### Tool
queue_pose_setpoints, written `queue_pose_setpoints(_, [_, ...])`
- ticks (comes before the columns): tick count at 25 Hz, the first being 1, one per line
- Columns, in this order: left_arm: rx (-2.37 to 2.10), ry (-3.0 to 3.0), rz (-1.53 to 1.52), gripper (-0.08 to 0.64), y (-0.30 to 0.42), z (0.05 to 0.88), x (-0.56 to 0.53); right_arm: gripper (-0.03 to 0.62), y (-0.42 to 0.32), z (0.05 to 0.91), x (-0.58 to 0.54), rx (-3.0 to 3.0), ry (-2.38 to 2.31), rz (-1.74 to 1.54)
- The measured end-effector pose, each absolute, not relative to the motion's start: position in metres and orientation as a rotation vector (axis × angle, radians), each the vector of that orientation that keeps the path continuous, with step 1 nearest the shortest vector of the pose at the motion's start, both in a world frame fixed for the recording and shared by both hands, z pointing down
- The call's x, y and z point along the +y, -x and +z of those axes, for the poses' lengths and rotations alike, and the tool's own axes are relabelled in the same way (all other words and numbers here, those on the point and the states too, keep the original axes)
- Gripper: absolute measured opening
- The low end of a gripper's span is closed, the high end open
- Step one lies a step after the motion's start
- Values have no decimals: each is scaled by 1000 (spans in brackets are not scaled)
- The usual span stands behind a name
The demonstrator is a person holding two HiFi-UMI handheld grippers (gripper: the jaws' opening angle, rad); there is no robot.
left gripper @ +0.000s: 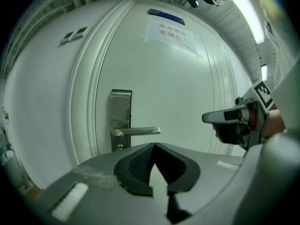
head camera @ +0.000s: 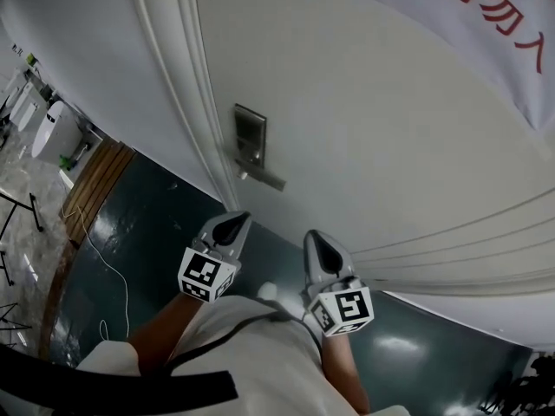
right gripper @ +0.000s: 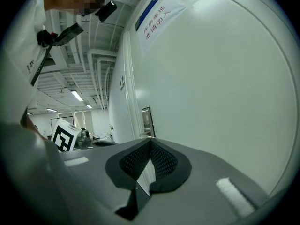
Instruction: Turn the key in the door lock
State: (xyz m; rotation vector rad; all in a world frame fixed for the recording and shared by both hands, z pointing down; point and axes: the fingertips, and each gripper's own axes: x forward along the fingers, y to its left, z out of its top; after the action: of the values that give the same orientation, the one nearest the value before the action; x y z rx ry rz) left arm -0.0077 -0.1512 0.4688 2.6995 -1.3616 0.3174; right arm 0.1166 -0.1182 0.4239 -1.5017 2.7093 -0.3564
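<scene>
A white door (head camera: 373, 120) carries a steel lock plate (head camera: 249, 136) with a lever handle (head camera: 263, 177) pointing right. In the left gripper view the plate (left gripper: 121, 111) and handle (left gripper: 137, 131) stand straight ahead, with a small round lock cylinder (left gripper: 120, 146) under the handle; I make out no key. My left gripper (head camera: 238, 219) hangs below the handle, a short way off the door, shut and empty (left gripper: 153, 145). My right gripper (head camera: 314, 237) is level beside it, also shut and empty (right gripper: 150, 141), and it sees the lock plate (right gripper: 147, 120) edge-on.
A banner with red characters (head camera: 486, 11) hangs at the door's upper right, and a paper notice (left gripper: 171, 33) is higher up. The floor (head camera: 147, 232) is dark green, with a wooden strip (head camera: 94, 183), a thin cable (head camera: 111, 271) and white equipment (head camera: 50, 133) to the left.
</scene>
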Motion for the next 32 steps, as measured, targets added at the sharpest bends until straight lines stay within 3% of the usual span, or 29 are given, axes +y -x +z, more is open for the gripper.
queue_pose_setpoints(32, [-1447, -2896, 739, 5, 35, 507, -189, 9, -74, 436, -148, 2762, 1498, -360])
